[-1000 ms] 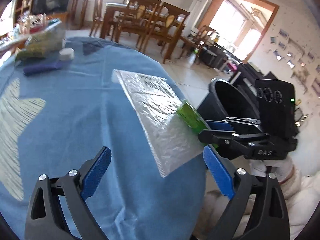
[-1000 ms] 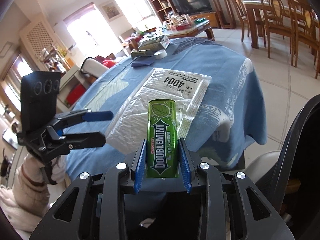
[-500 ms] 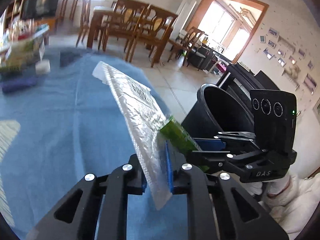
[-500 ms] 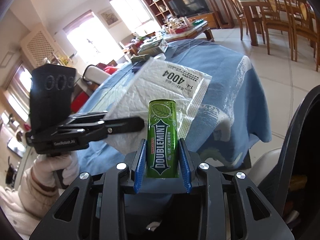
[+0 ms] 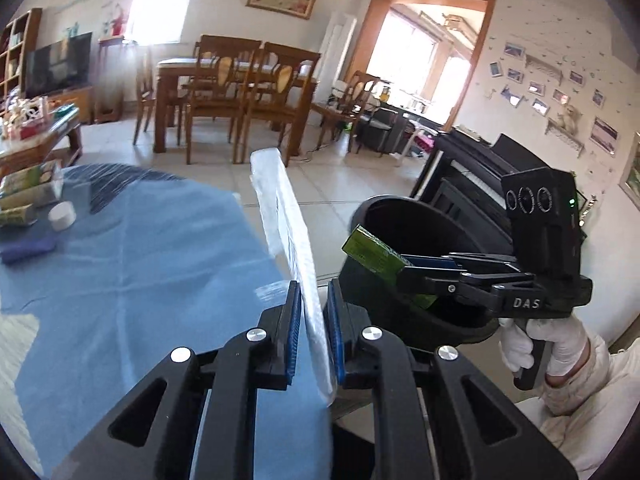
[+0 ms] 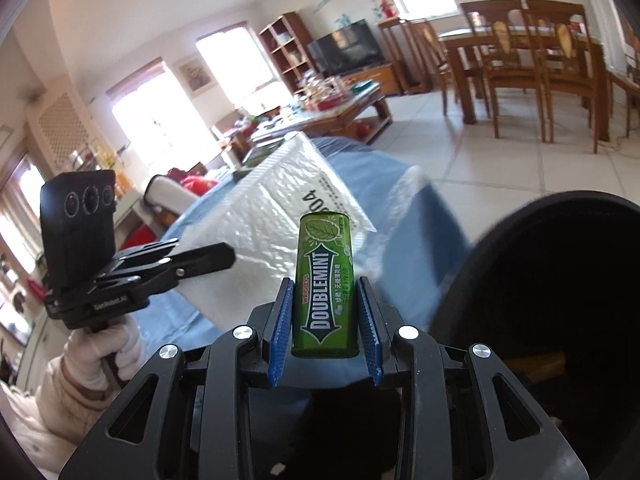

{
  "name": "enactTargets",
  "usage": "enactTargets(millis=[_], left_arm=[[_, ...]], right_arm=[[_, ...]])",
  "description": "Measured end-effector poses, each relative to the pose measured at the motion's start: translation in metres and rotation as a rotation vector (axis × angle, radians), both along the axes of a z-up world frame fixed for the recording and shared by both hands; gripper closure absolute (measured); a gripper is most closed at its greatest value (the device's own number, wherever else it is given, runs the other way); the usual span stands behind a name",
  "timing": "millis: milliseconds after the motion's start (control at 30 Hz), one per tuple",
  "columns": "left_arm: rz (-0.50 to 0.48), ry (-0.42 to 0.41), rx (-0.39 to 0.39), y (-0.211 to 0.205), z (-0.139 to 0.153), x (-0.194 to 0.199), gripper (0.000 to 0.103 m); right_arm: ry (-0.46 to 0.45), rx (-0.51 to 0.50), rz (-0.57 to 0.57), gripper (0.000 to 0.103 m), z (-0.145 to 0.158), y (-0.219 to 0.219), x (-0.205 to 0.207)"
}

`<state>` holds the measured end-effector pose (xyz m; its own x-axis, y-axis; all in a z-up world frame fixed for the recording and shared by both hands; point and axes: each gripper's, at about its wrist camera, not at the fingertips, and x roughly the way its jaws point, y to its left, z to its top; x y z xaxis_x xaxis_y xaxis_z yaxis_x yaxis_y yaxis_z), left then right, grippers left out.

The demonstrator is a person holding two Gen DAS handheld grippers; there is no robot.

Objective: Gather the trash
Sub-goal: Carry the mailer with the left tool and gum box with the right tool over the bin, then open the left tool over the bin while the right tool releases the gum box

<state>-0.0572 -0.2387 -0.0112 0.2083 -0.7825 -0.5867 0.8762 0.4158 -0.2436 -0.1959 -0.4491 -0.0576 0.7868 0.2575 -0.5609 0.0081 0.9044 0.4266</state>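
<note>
My left gripper (image 5: 313, 300) is shut on the near edge of a white bubble mailer (image 5: 286, 224), which stands lifted on edge above the blue-clothed table (image 5: 120, 280). In the right wrist view the mailer (image 6: 276, 216) shows its printed face, with the left gripper (image 6: 230, 256) clamped on it. My right gripper (image 6: 326, 296) is shut on a green Doublemint gum tin (image 6: 324, 280), held upright. From the left wrist view that tin (image 5: 374, 258) hangs over the open mouth of the black trash bin (image 5: 420, 232), held by the right gripper (image 5: 412, 272). The bin (image 6: 560, 300) fills the right side.
A tape roll (image 5: 62, 216), green boxes (image 5: 28, 186) and a dark blue cloth (image 5: 28, 248) lie at the table's far left. Beyond are a wooden dining table with chairs (image 5: 224, 92), a black piano (image 5: 472, 172) and tiled floor. A white-gloved hand (image 5: 560, 344) holds the right gripper.
The left gripper closed on the mailer's edge and lifted it off the table, tilting it upright. The right gripper carried the gum tin rightward to the bin's mouth.
</note>
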Motion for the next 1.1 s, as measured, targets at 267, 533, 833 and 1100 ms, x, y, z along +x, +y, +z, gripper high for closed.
enactTargets(millis=[267, 533, 833, 1100], left_arm=[[-0.046, -0.012, 0.12, -0.04, -0.023, -0.004, 0.102], [-0.123, 0.03, 0.089, -0.061, -0.03, -0.019, 0.102], [-0.273, 0.039, 0.114, -0.13, -0.042, -0.059, 0.101], [-0.3, -0.028, 0.171, -0.148, -0.051, -0.075, 0.098]], right_arm=[[0.012, 0.062, -0.129, 0.072, -0.014, -0.053, -0.049], [0.033, 0.061, -0.218, 0.072, -0.025, -0.086, -0.078], [0.15, 0.073, -0.23, 0.071, -0.054, -0.1, -0.084], [0.183, 0.06, -0.224, 0.069, -0.066, -0.102, -0.09]])
